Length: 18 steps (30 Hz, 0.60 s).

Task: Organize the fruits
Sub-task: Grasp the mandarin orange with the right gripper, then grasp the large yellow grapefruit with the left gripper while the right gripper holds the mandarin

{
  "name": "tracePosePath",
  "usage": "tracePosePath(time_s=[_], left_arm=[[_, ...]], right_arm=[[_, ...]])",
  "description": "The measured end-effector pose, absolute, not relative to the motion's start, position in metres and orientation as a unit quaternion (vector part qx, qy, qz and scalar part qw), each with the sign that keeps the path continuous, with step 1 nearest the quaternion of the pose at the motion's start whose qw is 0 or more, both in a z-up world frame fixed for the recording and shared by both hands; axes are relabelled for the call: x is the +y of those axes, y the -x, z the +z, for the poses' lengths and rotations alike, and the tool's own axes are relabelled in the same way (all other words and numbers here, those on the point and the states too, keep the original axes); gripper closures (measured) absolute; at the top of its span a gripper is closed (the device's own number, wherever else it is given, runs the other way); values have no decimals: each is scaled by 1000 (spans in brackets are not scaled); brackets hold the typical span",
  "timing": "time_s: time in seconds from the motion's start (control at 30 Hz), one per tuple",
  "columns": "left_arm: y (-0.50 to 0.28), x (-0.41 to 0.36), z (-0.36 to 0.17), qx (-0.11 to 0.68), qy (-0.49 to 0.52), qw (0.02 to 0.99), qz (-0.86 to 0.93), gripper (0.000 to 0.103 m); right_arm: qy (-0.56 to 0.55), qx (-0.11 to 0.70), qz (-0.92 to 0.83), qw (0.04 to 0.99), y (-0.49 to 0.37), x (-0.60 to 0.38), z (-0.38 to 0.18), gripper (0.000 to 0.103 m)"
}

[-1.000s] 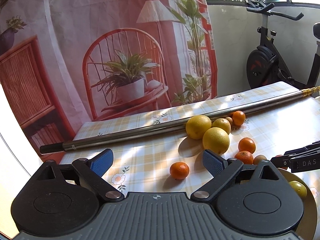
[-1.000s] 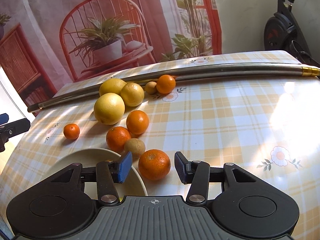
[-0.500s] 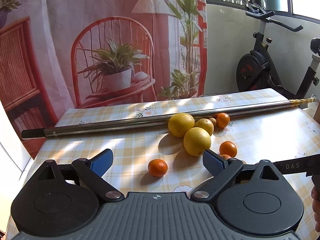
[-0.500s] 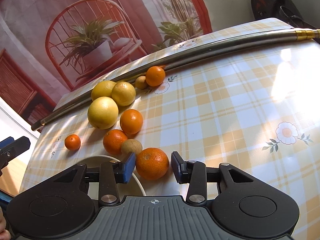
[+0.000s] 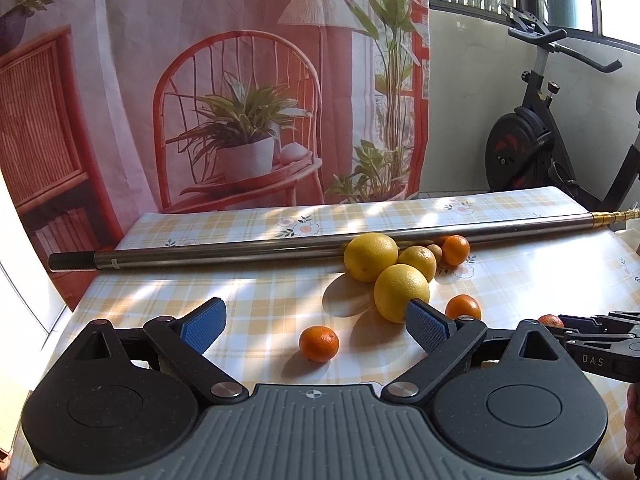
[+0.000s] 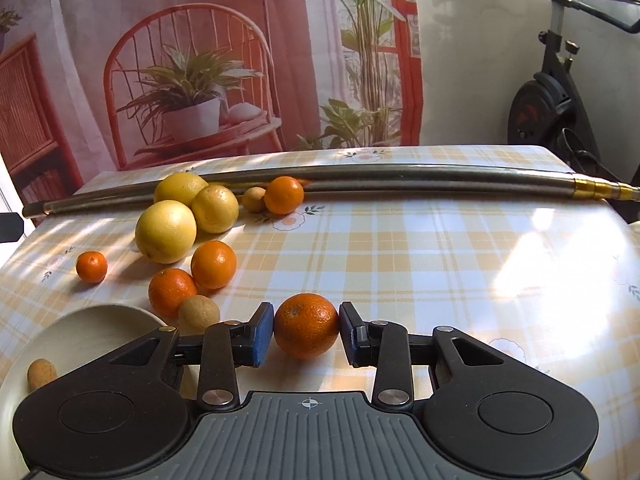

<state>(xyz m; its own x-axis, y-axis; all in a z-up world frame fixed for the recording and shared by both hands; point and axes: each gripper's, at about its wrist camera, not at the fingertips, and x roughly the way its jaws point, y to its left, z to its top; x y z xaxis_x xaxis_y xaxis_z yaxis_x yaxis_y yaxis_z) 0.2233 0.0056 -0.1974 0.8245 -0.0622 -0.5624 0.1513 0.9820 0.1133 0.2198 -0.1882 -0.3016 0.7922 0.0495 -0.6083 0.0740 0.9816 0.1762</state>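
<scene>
Since a second ago: right gripper (image 6: pixel 306 334) had closed in until its jaws pinched the big orange (image 6: pixel 306 326), which looked lifted just off the worktop (image 6: pixel 440 248).
Left gripper (image 5: pixel 316 326): jaws spread wide, holding nothing, hovering over the small mandarin (image 5: pixel 319 343).
Orange's spot: just right of the white bowl (image 6: pixel 80 332), which held one small brown fruit (image 6: pixel 41 374).
Doing it well: I'd keep the squeeze gentle and carry it over the bowl's rim before letting go, minding the brown fruit (image 6: pixel 199 312) beside the rim.
View differences: right camera showed the bowl and the grip; left camera missed both, but showed the pole's black end (image 5: pixel 72 261) behind the bowl.
</scene>
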Motion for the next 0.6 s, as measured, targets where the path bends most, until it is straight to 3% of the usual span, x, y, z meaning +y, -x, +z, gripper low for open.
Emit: tracePosePath(time_s=[0.6], left_arm=[[-245,-13,-204,328,-39,939,-101,5]], right_arm=[[-138,292,1,947,-209,-202,-318,69]])
